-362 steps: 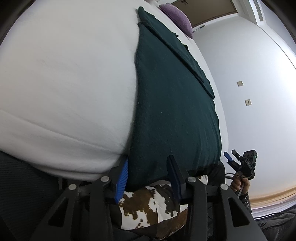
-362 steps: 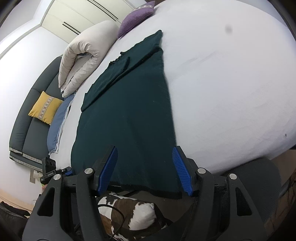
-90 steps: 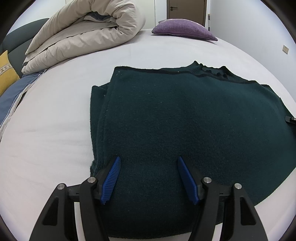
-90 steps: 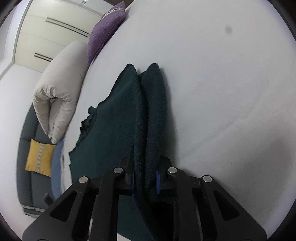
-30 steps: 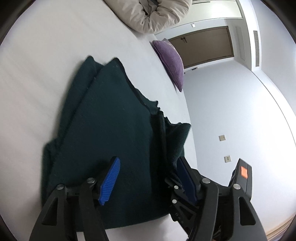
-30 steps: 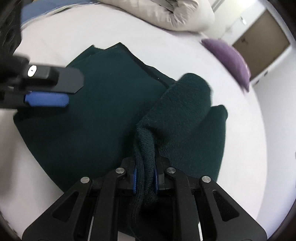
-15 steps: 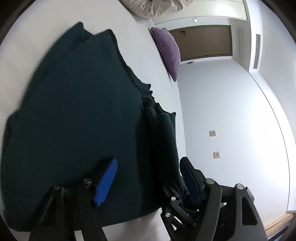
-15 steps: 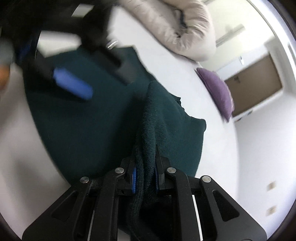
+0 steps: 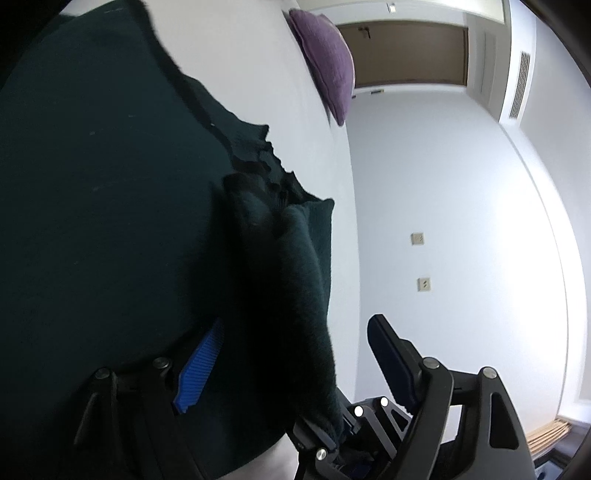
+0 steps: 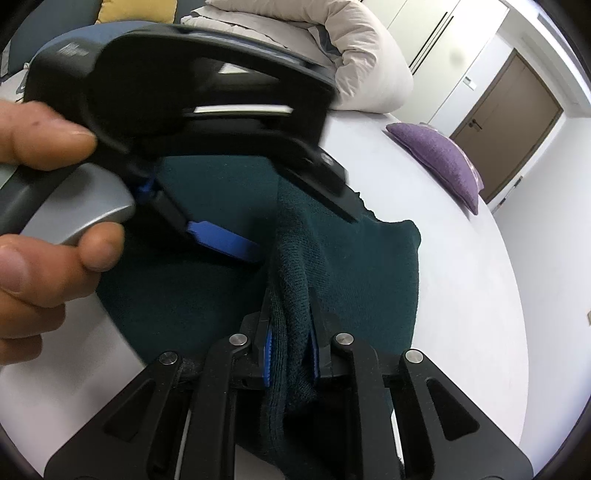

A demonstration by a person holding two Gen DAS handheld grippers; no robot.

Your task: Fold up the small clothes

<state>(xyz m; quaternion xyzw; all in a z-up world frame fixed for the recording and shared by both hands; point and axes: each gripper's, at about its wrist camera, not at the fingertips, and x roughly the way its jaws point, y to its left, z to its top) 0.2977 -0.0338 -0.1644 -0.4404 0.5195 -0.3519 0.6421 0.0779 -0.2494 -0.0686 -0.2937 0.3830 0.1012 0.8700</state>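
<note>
The right gripper (image 10: 290,347) is clamped on a bunched fold of the dark green sweater (image 10: 343,266); its blue pads (image 10: 267,349) press the knit from both sides, and the pinched fold rises between them while more fabric hangs down over the gripper's black frame. Just past it, in the right wrist view, the left gripper (image 10: 273,210) reaches in from the left, held by a person's hand (image 10: 40,229) wrapped around a grey handle (image 10: 77,206); one blue finger (image 10: 225,242) lies close against the lifted fold, and the other black arm crosses above the cloth. In its own view the left gripper (image 9: 291,369) stands wide apart, its jaws having just been opening; the raised fold runs between its fingers (image 9: 201,369) without either pad pressing on it, and the right gripper (image 9: 345,430) shows low in that view, pinching the fold's lower end. The rest of the sweater lies flat on the white bed (image 10: 443,229), with its ragged neckline edge (image 9: 258,155) toward the far side. Only the right wrist view shows the hand, the rolled beige duvet (image 10: 354,55), a yellow cushion (image 10: 136,9) and the wardrobe doors behind. Only the left wrist view shows the wall plates (image 9: 417,239) and the ceiling vent (image 9: 519,85). Both views take in the purple pillow (image 10: 443,158) and the brown door (image 10: 513,122) beyond it.
</note>
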